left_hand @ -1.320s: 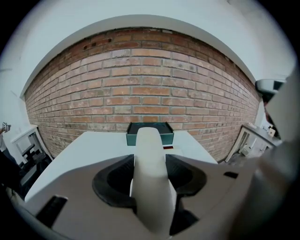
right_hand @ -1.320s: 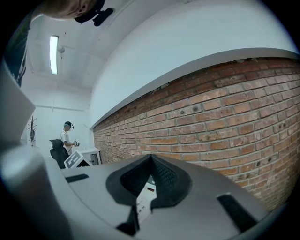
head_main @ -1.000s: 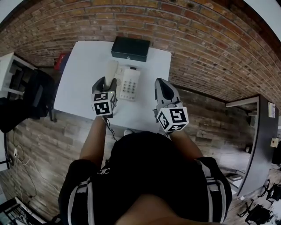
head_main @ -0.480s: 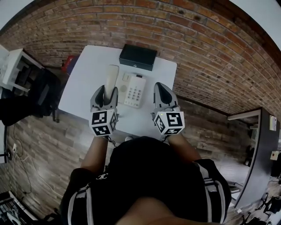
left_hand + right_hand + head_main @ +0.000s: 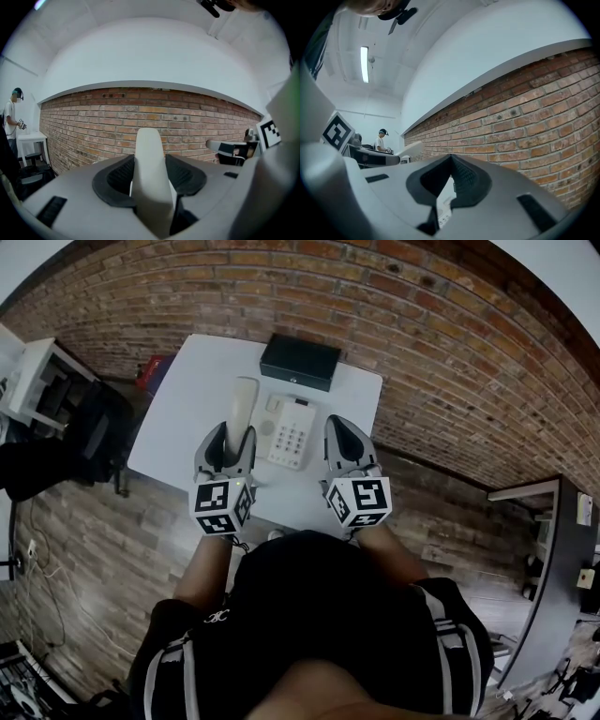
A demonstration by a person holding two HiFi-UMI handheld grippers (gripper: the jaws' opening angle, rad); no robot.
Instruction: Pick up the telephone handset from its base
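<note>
**Handset Held in Left Tongs**

The left tongs (image 5: 234,433) are clamped on the cream telephone handset (image 5: 243,399), which juts out toward 12 o'clock, at 9 o'clock of the telephone base (image 5: 292,432) on the white tabletop (image 5: 183,418). The right tongs (image 5: 341,426) hang at the base's 3 o'clock, tips together, holding nothing. A black box (image 5: 300,361) sits at the base's 12 o'clock.

Hidden / cropped bits
Handset (image 5: 243,399) lower end hidden btwn left gripper (image 5: 231,435) jaws, cropped at bottom in left gripper view. Base (image 5: 289,431) key labels too small. Table (image 5: 178,418) near edge behind torso (image 5: 309,615).
</note>
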